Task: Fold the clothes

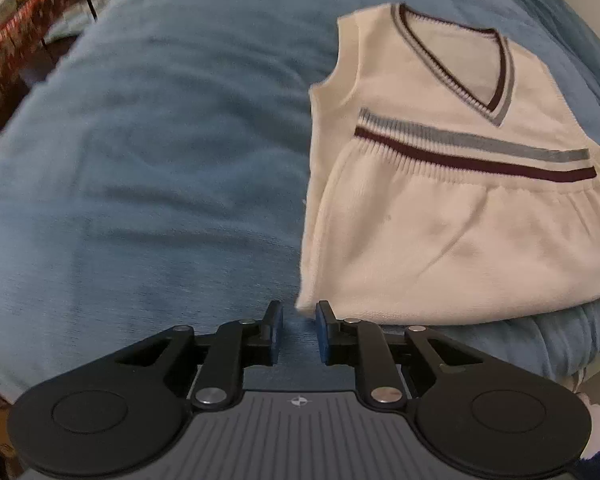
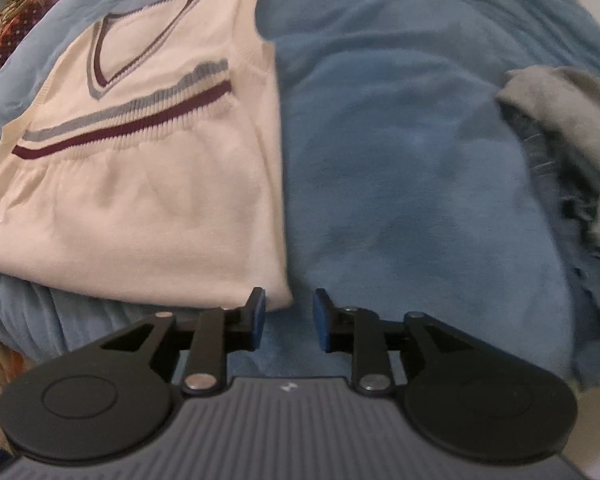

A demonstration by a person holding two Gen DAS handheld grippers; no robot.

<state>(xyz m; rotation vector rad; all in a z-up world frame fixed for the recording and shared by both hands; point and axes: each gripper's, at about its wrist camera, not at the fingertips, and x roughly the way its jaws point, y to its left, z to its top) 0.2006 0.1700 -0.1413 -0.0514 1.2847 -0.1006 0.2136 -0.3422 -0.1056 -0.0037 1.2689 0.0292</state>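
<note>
Folded vest on blue blanket, both grippers clear of it.

The cream knitted sleeveless V-neck vest point(image 1: 452, 216) with grey and maroon stripes lies folded, hem turned up over the chest, flat on the blue fleece blanket point(image 1: 148, 152). The left gripper point(image 1: 299, 330) points steeply down at the vest's near left corner, jaws slightly apart, holding nothing. The right gripper point(image 2: 289, 318) points down at the near right corner, jaws somewhat wider, also empty. A crumpled grey garment point(image 2: 568, 120) lies well apart to the right. No legible writing.
</note>
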